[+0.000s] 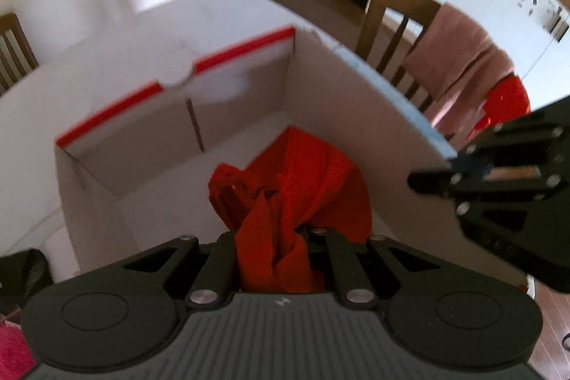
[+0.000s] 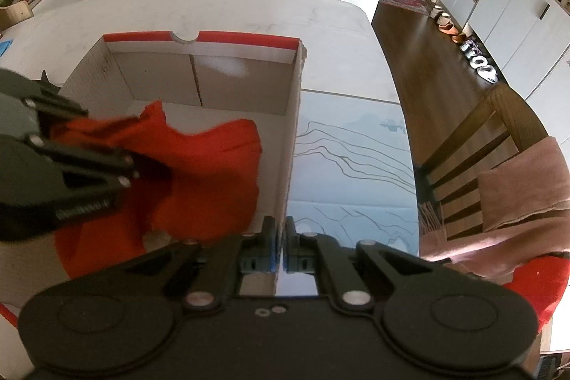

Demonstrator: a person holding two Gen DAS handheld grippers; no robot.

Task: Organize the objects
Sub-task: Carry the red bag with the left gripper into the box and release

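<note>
Red cloth: bunched garment, hangs from our left gripper down into the cardboard box; lower folds look to lie on or near the box floor, can't tell which.
Left gripper: jaws nearly shut, pinched on the cloth's top bunch; fabric fills the gap btwn the fingers.
Right gripper: jaws shut on the box's right wall, one pad inside, one outside, at the near end of that wall; we judge it's steadying the box.
Key relation: cloth lies straight below and ahead of the left gripper, its long axis running from the jaws down toward the far right corner of the box. Left hand is the one on it; right hand is just beside, across the wall.
Edges: red-trimmed far wall w/ thumb notch stands well apart from the cloth; left wall also apart; right wall is close to the cloth's right side.
Open room: bare box floor to the left and far side of the cloth, so there's space to let it settle.
Step, our guess: cloth is inside the walls, release not yet done.
Risk: a fold could drape over the right wall or snag on the right gripper.
Surroundings: box sits on a white table; blue printed sheet lies just outside the right wall.
</note>
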